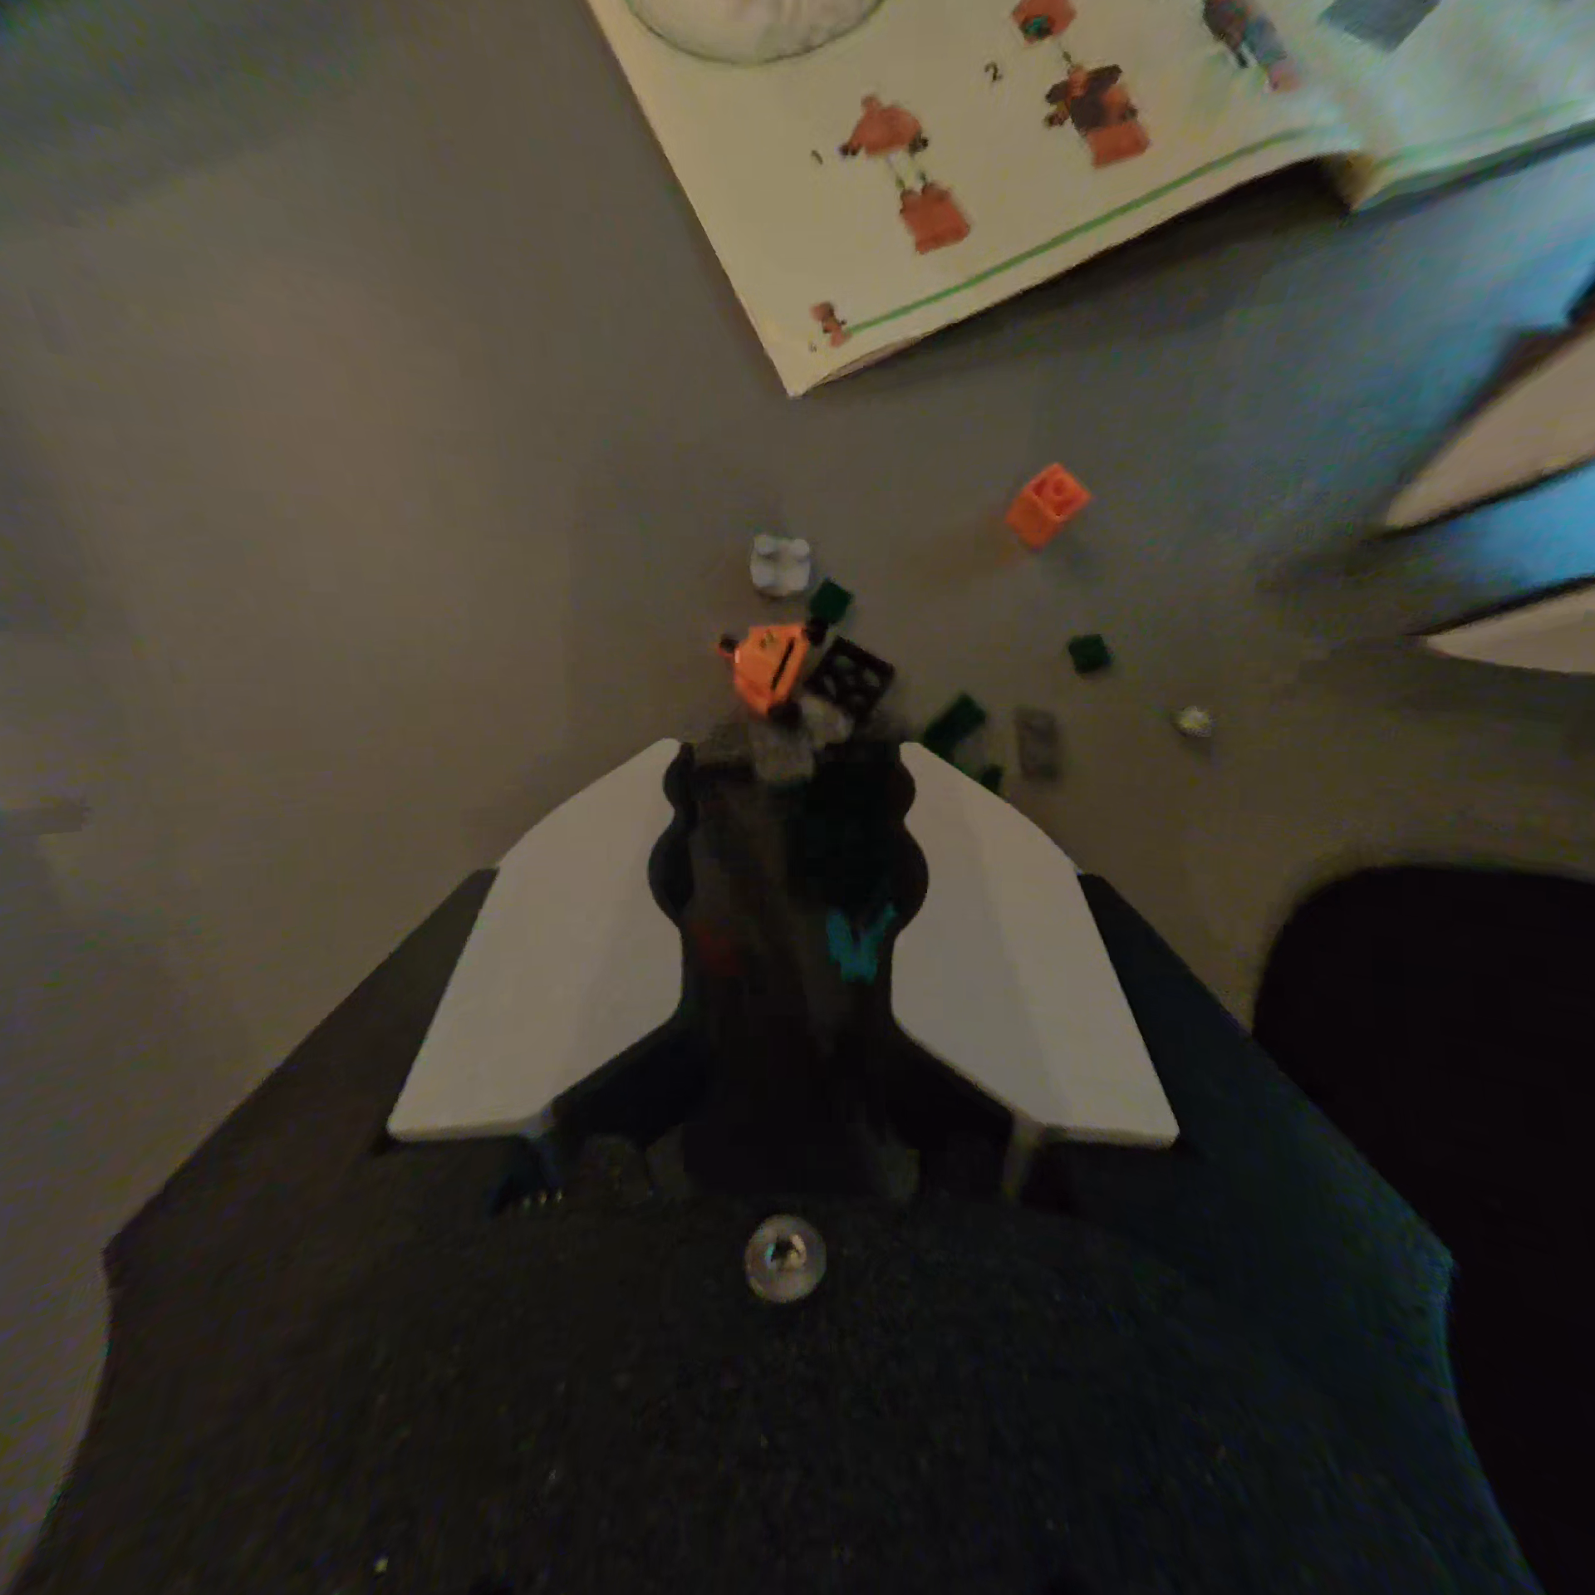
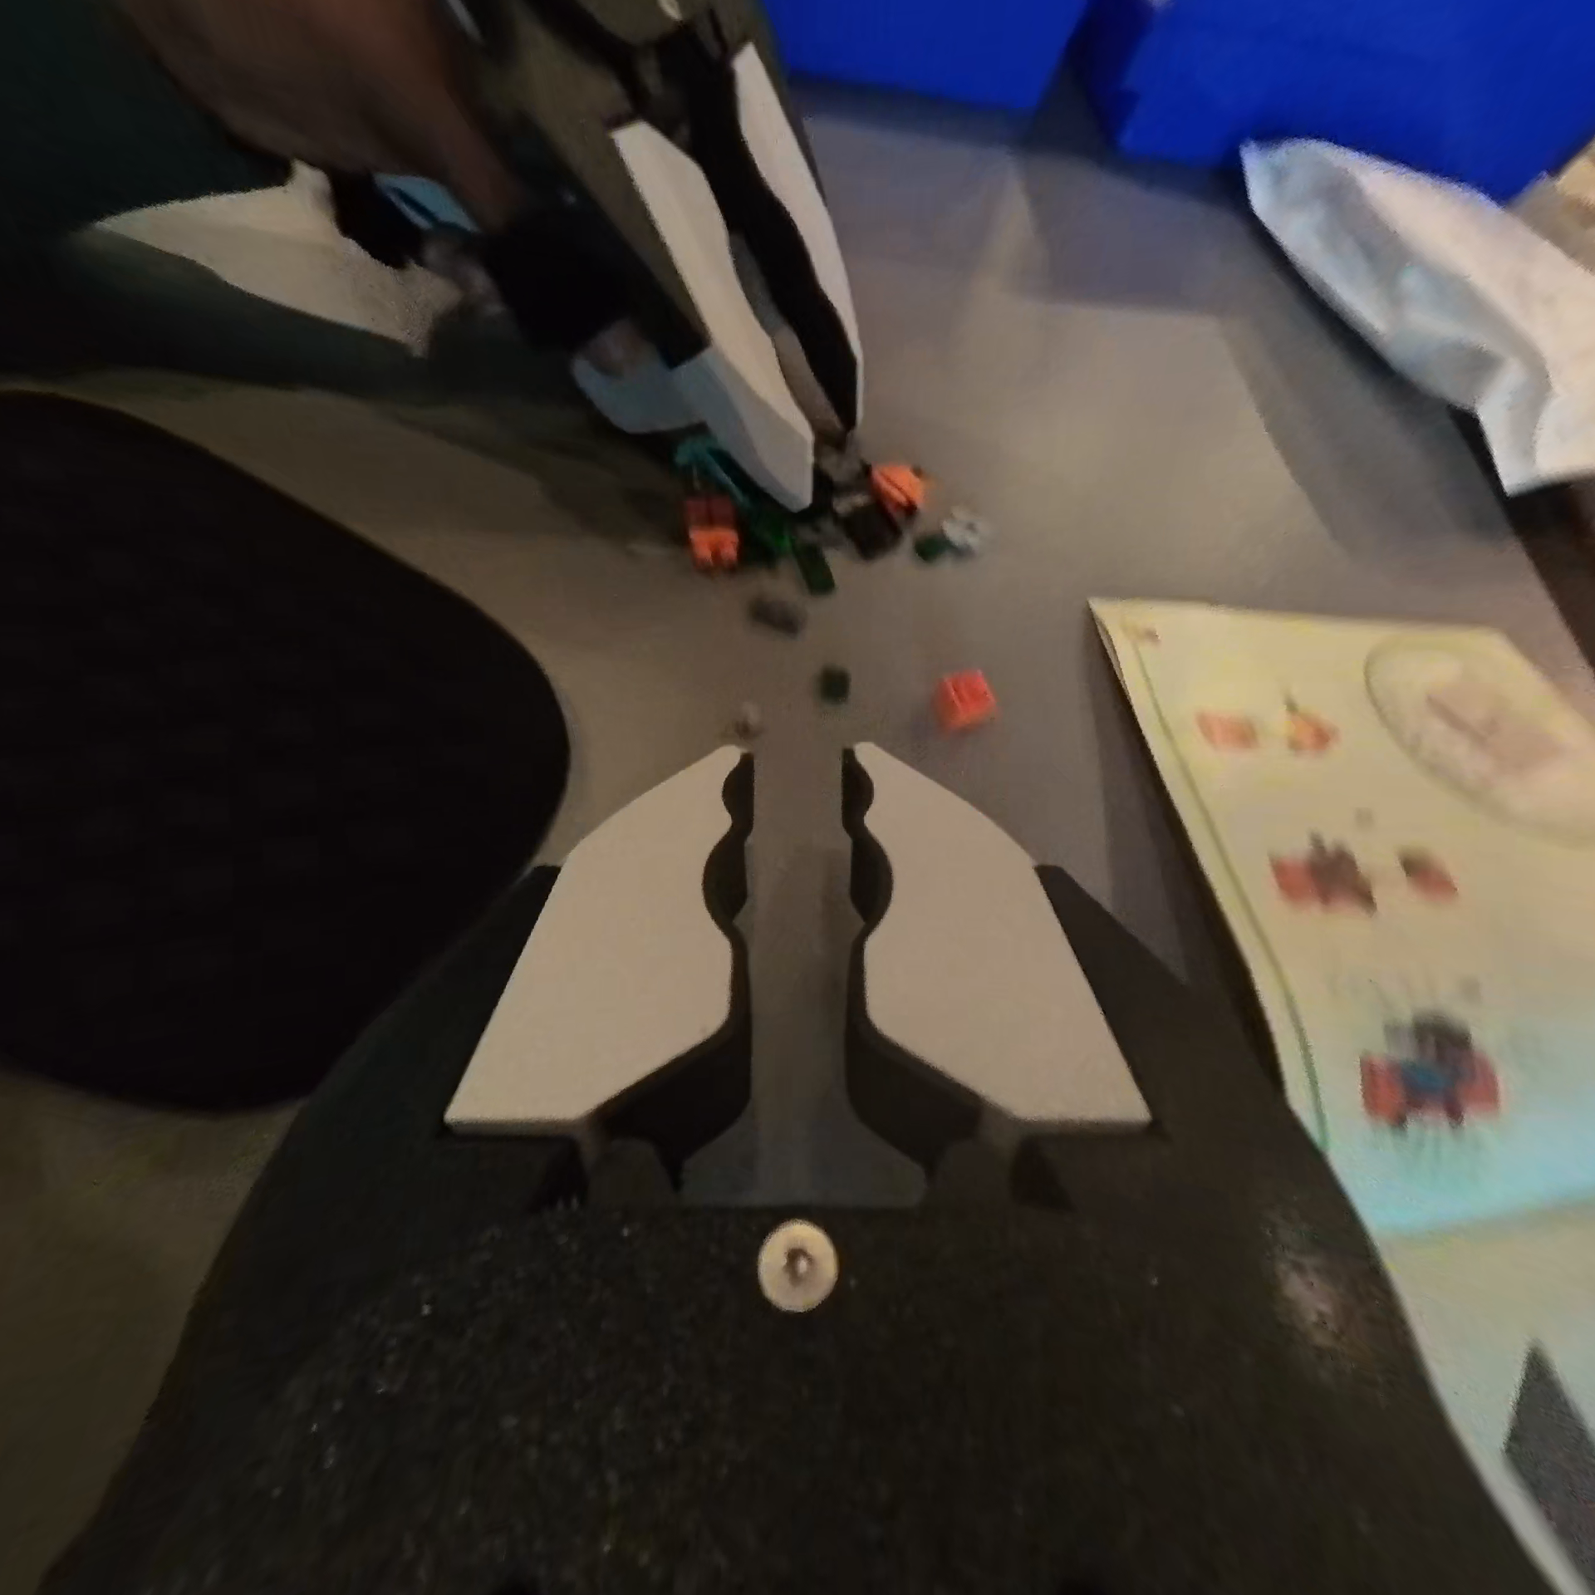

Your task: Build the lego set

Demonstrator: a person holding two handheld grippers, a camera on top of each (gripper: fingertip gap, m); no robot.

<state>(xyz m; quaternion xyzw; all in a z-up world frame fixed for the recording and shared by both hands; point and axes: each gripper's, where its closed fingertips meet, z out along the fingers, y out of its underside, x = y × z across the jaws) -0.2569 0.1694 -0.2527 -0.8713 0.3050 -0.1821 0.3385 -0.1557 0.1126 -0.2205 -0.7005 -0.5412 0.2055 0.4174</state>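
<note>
Left gripper looks clamped on a small grey piece, with an orange and black lego assembly sticking out past the tips toward the frame's top, but dark shadow hides the actual grip. Right gripper sits narrowly parted with nothing between its jaws, low centre. A loose orange brick lies just upper right of it, and the blurry instruction booklet runs off the right edge.
</note>
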